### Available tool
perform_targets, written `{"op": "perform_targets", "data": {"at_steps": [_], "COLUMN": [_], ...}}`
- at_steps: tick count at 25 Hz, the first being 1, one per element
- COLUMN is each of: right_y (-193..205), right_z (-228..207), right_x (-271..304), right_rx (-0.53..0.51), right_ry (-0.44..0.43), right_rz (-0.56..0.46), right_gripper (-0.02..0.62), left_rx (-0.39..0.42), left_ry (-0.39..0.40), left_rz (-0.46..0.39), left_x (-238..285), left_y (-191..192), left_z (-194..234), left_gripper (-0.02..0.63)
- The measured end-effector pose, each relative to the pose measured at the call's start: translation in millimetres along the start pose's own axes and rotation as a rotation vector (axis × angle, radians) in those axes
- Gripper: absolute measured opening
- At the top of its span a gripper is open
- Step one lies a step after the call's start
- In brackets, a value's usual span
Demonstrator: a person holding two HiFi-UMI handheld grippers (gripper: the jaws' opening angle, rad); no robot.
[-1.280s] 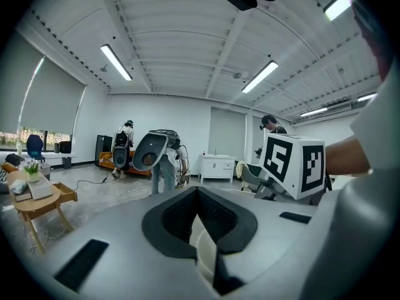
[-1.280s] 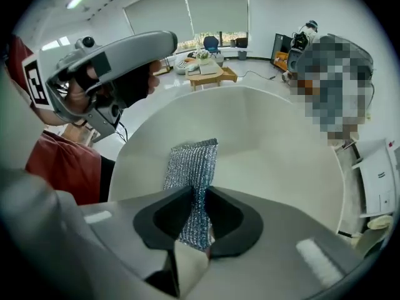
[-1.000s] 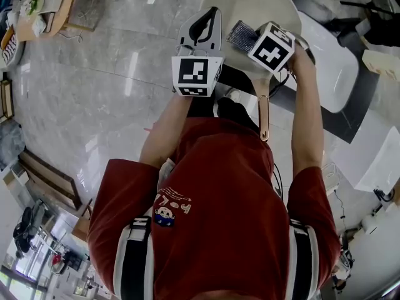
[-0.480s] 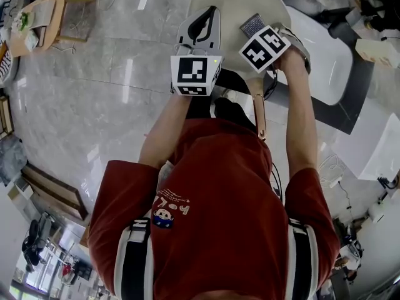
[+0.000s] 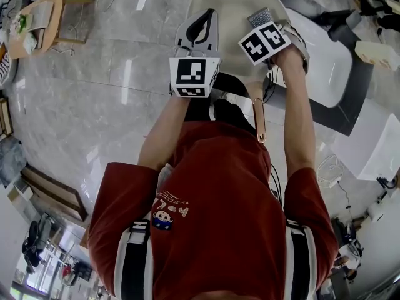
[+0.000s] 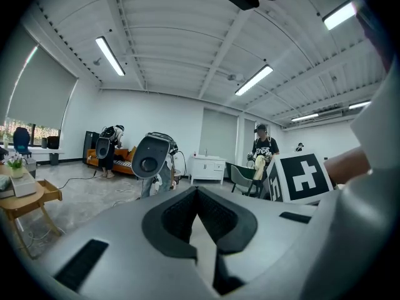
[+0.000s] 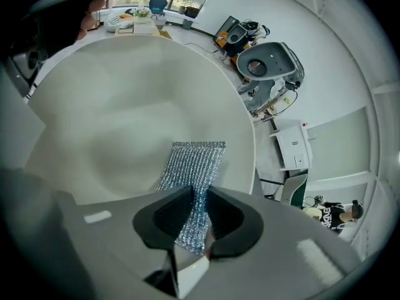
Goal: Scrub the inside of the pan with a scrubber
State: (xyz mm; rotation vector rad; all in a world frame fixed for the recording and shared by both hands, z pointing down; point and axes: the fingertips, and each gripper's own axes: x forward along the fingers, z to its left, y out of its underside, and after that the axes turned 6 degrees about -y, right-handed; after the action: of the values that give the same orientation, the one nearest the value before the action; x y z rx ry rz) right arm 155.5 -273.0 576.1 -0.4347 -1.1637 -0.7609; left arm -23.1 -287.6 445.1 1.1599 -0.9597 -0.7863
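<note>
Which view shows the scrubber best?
Right gripper view: the silver mesh scrubber sits centre frame, clamped in the right claw, with the cream pan behind it. Head view shows only its tip past the marker cube. Left gripper view shows none of it.

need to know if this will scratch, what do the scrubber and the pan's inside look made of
Scrubber, pinched in the right gripper: looks like knitted metallic mesh, silver, with a fine glittering weave. Steel wire or foil-coated plastic thread, can't tell which. Pan inside: smooth cream coating with a soft, even sheen and no bare metal showing, probably ceramic or enamel.
</note>
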Motion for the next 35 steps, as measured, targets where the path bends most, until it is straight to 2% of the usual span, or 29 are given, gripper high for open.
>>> {"op": "perform_targets", "data": {"at_steps": [14,25,29,35], "right_y": [-25.0,-66.1,-75.4,-84.3], "right_z": [-32.8,-31.3,-28.1,-4.1], "right_x": [20.6,26.8,32.4,39.3], "right_rx": [0.034,-0.053,-0.059,0.007], "right_ry": [0.097,0.128,0.073,-0.138], "right_rz": [-0.021,-0.084,-0.103,-0.129], "right_gripper": [0.091,0.091,0.091,0.089], "left_rx": [-0.003,-0.007,-0.004,0.001], "left_ry": [-0.016,-0.064,-0.079,-0.093], "left_rz": [0.016,0.02,0.028,0.03], "left_x": [4.1,-1.0,-4.2,-9.1], "left_y": [7.7,8.4,10.4,9.2], "left_z": [11.5,32.4,37.8,46.0], "left_gripper": [0.005,0.005,0.005,0.005]}}
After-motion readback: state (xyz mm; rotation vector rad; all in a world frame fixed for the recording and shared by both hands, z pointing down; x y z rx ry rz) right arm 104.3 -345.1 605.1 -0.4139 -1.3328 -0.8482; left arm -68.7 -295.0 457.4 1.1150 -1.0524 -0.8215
